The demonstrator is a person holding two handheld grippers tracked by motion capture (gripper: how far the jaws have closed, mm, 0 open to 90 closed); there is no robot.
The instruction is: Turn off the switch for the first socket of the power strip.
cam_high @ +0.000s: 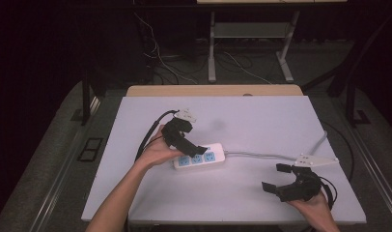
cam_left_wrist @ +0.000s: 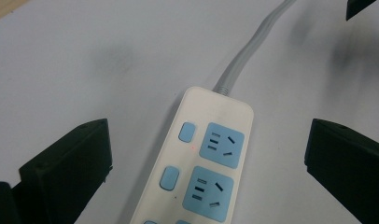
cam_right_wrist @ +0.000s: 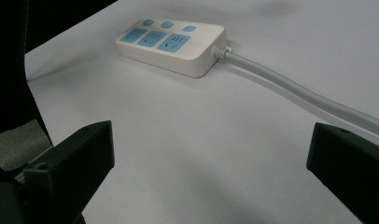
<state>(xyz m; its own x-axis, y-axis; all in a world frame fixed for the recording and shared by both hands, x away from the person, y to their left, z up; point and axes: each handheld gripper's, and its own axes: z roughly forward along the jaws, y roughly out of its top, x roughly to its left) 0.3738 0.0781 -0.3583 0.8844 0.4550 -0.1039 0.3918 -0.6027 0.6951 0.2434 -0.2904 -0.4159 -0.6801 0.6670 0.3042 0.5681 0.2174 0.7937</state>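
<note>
A white power strip (cam_high: pixel 200 157) with blue sockets and blue switches lies flat left of the middle of the white table (cam_high: pixel 261 121). Its grey cable (cam_high: pixel 261 155) runs right across the table. My left gripper (cam_high: pixel 194 139) hovers just over the strip's left part, open; in the left gripper view the strip (cam_left_wrist: pixel 201 158) lies between the widely spread jaws of that gripper (cam_left_wrist: pixel 208 140). My right gripper (cam_high: pixel 272 177) is open near the front right, apart from the strip and just in front of the cable. In the right gripper view this gripper (cam_right_wrist: pixel 211 140) holds nothing, with the strip (cam_right_wrist: pixel 171 44) and cable (cam_right_wrist: pixel 295 93) ahead.
A wooden desk edge (cam_high: pixel 213 90) borders the table's far side. Behind it stand metal frame legs (cam_high: pixel 212 48) and loose floor cables (cam_high: pixel 160 63). A floor socket plate (cam_high: pixel 90 149) lies left of the table. Each gripper trails a black cable (cam_high: pixel 148 137).
</note>
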